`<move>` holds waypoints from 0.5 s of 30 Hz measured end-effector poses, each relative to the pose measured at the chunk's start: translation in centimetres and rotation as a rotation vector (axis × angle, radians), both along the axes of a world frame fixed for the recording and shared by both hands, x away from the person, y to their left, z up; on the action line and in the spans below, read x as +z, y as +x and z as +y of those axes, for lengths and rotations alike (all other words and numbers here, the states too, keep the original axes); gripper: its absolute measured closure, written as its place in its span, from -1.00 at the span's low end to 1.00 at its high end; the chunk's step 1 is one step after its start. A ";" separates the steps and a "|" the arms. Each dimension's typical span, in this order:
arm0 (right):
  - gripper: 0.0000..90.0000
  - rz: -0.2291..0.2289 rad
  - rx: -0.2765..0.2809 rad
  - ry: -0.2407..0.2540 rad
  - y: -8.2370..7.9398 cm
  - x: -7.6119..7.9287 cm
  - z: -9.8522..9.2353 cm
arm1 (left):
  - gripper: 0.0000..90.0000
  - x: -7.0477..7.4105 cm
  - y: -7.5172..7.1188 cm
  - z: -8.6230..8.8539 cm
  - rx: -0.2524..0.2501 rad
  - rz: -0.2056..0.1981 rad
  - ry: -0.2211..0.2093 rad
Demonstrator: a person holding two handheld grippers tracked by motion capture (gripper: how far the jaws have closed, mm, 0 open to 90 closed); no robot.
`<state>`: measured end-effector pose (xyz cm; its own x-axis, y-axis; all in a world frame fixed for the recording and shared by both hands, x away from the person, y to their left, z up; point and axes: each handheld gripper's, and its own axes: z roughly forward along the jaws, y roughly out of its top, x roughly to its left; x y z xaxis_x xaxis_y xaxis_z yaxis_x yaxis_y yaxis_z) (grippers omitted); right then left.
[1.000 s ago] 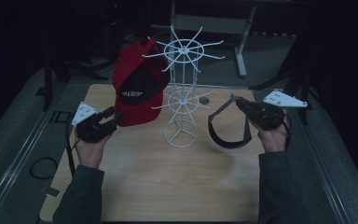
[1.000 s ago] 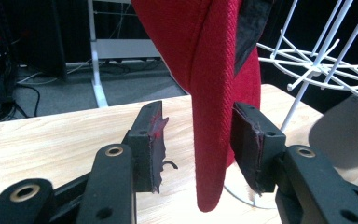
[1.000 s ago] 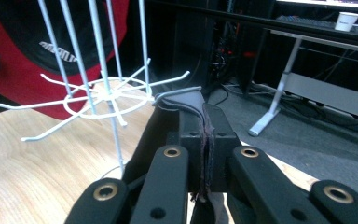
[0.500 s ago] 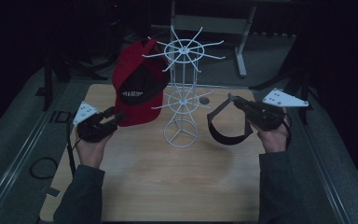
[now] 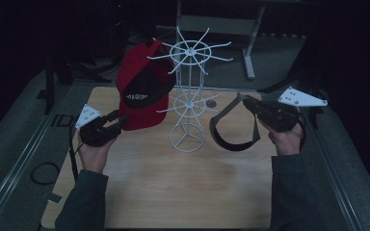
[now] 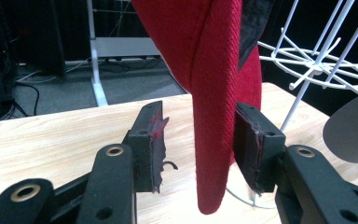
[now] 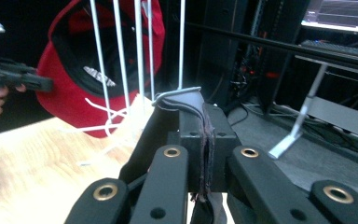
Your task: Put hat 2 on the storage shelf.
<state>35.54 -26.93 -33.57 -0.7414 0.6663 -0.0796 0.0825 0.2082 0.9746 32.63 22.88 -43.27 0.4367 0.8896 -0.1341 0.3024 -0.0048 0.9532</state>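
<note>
Working the red cap (image 5: pixel 142 94) on the white wire rack (image 5: pixel 188 103) was the step in hand, as I judged it: the cap hung from one of the rack's upper arms, over the left half of the wooden table (image 5: pixel 173 187). My left gripper (image 5: pixel 117 122) sat at the cap's lower edge; in the left gripper view its jaws stood spread, the hanging red brim (image 6: pixel 214 140) between them, lying against the right-hand pad (image 6: pixel 251 149) and clear of the left one, so nothing was clamped yet. My right gripper (image 5: pixel 243 97) held a black visor (image 5: pixel 233 130) up off the table, right of the rack; in the right gripper view the jaws were pressed together on its strap (image 7: pixel 182 100). Next move, by my estimate: close the left jaws squarely on the brim without tugging the rack, or back out straight if the cap was to stay; then carry the visor to a free arm. Containers: none on the table; the rack was the only holder, bearing the cap alone, its other arms bare. Small dark round object (image 5: pixel 211 103) lay behind the rack, unidentified
</note>
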 end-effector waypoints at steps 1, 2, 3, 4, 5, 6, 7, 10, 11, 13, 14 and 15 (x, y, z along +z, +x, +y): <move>0.95 0.003 0.018 0.026 0.0 0.2 -0.1 | 0.24 0.0 0.0 0.0 0.000 0.001 0.001; 0.95 0.003 0.018 0.026 0.0 0.2 -0.1 | 0.24 0.0 0.0 0.0 -0.001 0.002 0.000; 0.95 0.005 0.025 0.035 -0.1 0.3 -0.1 | 0.24 0.0 0.0 -0.1 -0.002 0.003 0.001; 0.95 0.010 0.034 0.053 -0.1 0.4 -0.2 | 0.24 0.0 0.0 -0.1 -0.003 0.004 0.001; 0.95 0.014 0.040 0.065 -0.1 0.6 -0.3 | 0.24 0.0 0.0 -0.1 -0.003 0.004 0.001; 0.95 0.014 0.040 0.065 -0.1 0.6 -0.3 | 0.24 0.0 0.0 -0.1 -0.003 0.004 0.000; 0.95 0.016 0.046 0.078 0.0 0.6 -0.3 | 0.24 0.0 0.0 -0.1 -0.003 0.004 0.000; 0.95 0.024 0.062 0.113 0.1 1.0 -0.4 | 0.24 0.0 0.0 -0.1 -0.003 0.004 0.000; 0.95 0.024 0.064 0.120 0.1 1.1 -0.4 | 0.24 0.0 0.0 -0.1 -0.004 0.004 0.001; 0.95 0.030 0.069 0.133 0.1 1.3 -0.4 | 0.24 0.0 0.0 0.0 -0.003 0.004 0.001; 0.95 0.031 0.077 0.140 0.2 1.5 -0.3 | 0.24 0.0 0.0 0.0 -0.003 0.004 0.001; 0.95 0.031 0.083 0.148 0.2 1.8 -0.3 | 0.24 0.0 0.0 0.0 -0.003 0.004 -0.001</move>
